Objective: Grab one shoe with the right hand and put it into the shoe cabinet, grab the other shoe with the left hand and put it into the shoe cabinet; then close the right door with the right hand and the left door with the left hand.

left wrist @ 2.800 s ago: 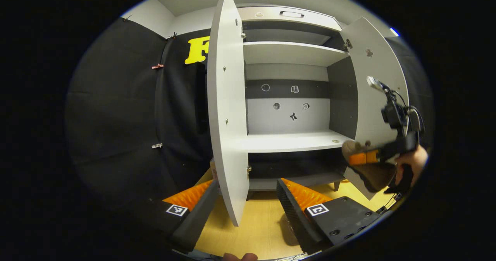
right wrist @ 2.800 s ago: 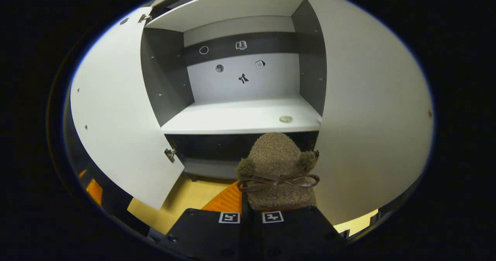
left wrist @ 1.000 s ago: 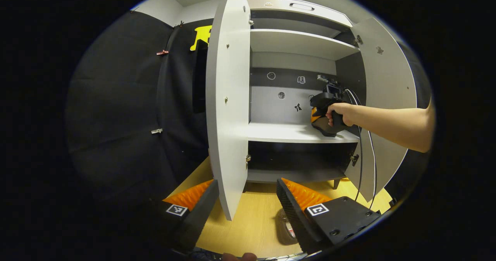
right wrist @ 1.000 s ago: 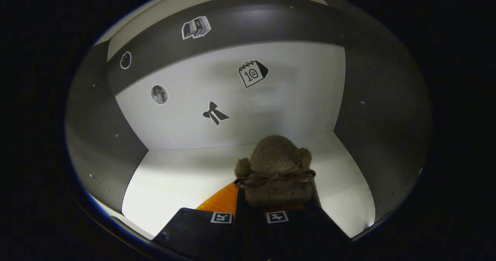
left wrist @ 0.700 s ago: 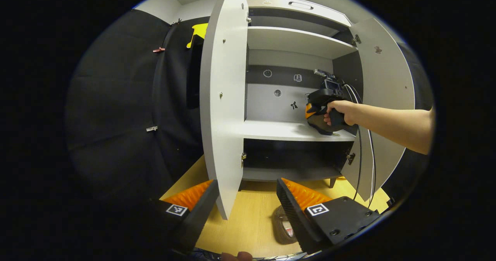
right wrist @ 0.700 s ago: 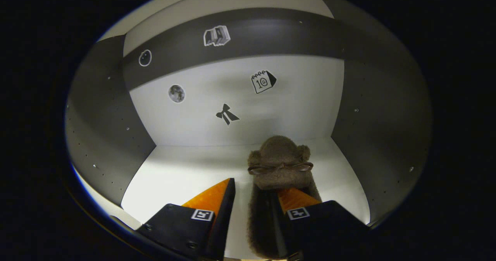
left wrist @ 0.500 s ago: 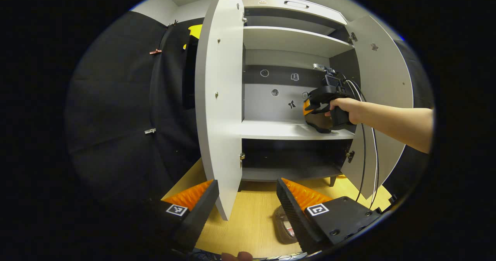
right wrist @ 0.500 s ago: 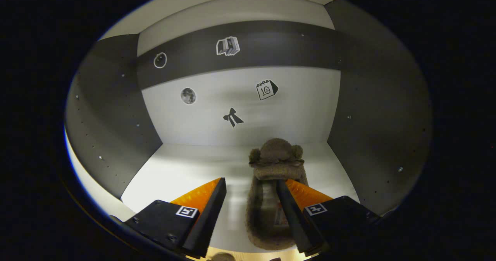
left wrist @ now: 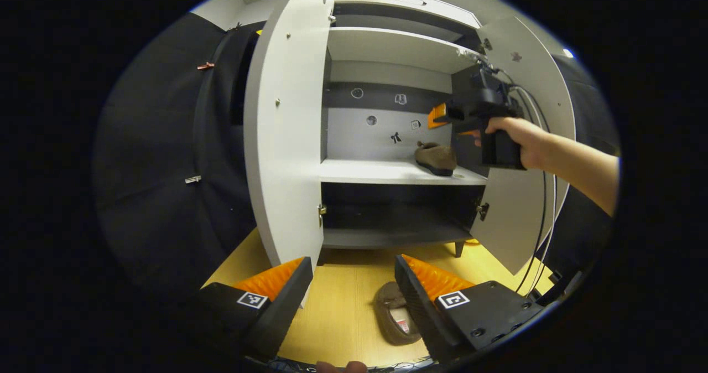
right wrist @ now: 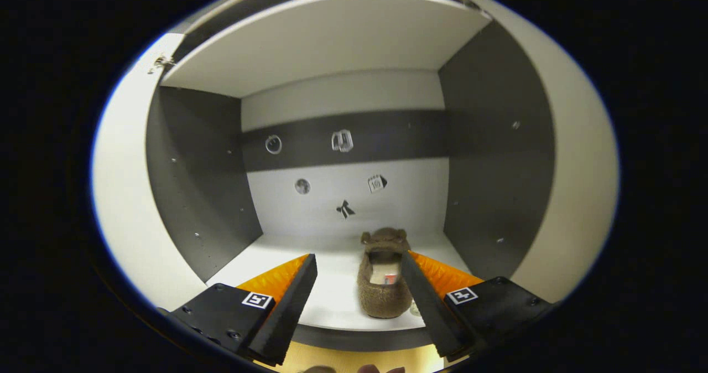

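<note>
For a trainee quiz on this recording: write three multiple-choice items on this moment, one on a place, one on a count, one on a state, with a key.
1. Where is the brown shoe that has been put away?
A. on the cabinet's top shelf
B. on the middle shelf, toward its right side
C. hanging on the right door

2. How many shoes lie on the floor?
A. none
B. one
C. two

3. How is the right gripper?
A. open, holding nothing
B. shut on the shoe
C. shut on the door edge

Key: 1 B, the shoe rests on that shelf by the right wall; 2 B, a single floor shoe lies by the left gripper; 3 A, its fingers are spread, with the shelved shoe lying beyond them.
</note>
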A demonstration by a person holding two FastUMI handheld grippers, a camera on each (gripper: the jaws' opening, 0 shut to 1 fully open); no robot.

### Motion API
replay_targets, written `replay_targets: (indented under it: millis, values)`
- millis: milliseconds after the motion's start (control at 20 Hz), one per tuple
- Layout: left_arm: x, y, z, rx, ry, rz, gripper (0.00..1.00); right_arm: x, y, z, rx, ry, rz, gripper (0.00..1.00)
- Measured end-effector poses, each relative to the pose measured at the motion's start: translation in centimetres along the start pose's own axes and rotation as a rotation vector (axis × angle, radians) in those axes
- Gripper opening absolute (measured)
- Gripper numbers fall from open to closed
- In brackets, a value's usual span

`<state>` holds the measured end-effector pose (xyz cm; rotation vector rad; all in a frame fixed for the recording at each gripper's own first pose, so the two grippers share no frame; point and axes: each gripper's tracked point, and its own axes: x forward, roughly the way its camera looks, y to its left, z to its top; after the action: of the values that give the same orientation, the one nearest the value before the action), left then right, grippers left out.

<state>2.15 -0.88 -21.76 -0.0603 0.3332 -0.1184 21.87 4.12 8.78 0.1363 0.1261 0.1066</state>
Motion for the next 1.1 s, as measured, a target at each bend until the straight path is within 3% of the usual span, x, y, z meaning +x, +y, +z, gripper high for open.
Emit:
replay_targets:
  millis: [200,600,800,950,1100]
  values:
    - [2.0,-2.9,-6.4,0.058,0.115,-0.073,0.95,-7.0,0.3,1.8,-0.016,-0.080,0.008,0.98]
    - [8.2,-4.1,-16.8,0.057,0.310,-0.046,0.93,-18.3,-0.6,3.3,-0.071,-0.174,0.045,0.98]
    - [12.2,-5.4,-20.3,0.027,0.354,-0.044,0.84,-21.5,-2.0,1.7,-0.067,-0.137,0.067,0.98]
    - [14.6,-5.7,-22.0,0.007,0.365,-0.038,0.71,-23.4,-3.8,0.6,-0.077,-0.113,0.064,0.98]
    - [16.7,-5.2,-22.2,0.043,0.334,-0.024,0.66,-24.5,-4.7,0.2,-0.076,-0.100,0.064,0.98]
